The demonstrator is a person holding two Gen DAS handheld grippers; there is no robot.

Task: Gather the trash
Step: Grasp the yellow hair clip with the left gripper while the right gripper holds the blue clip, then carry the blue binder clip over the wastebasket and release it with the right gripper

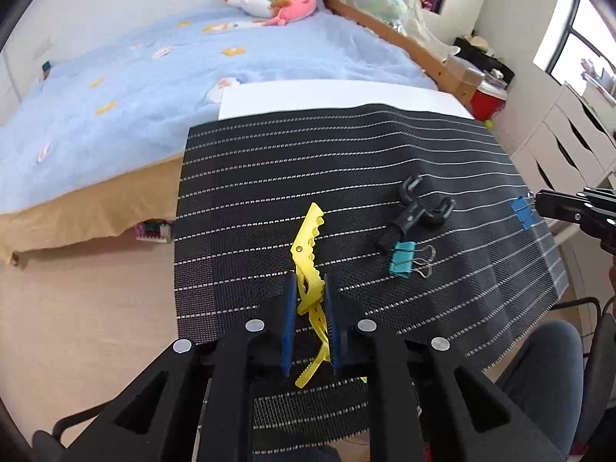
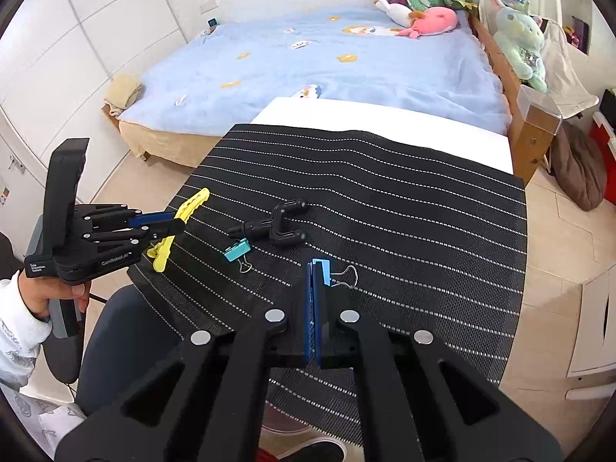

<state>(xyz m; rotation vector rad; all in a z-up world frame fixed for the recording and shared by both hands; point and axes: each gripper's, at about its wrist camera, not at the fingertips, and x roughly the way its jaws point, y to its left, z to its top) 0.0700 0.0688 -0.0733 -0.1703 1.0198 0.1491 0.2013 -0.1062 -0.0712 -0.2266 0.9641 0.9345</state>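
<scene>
Near mat's [image 1: 346,161] edge, seemingly open floor [image 1: 77,327].

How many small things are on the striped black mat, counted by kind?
Binder clips: 2, a teal binder clip lying free and a blue binder clip at the tips of the right gripper
Hair clips: 1, a yellow hair clip between the pads of the left gripper
Black plastic hooks: 1, the black hook
Total: 4

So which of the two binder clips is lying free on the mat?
The teal binder clip beside the black hook; the blue binder clip sits at the right gripper tips.
</scene>
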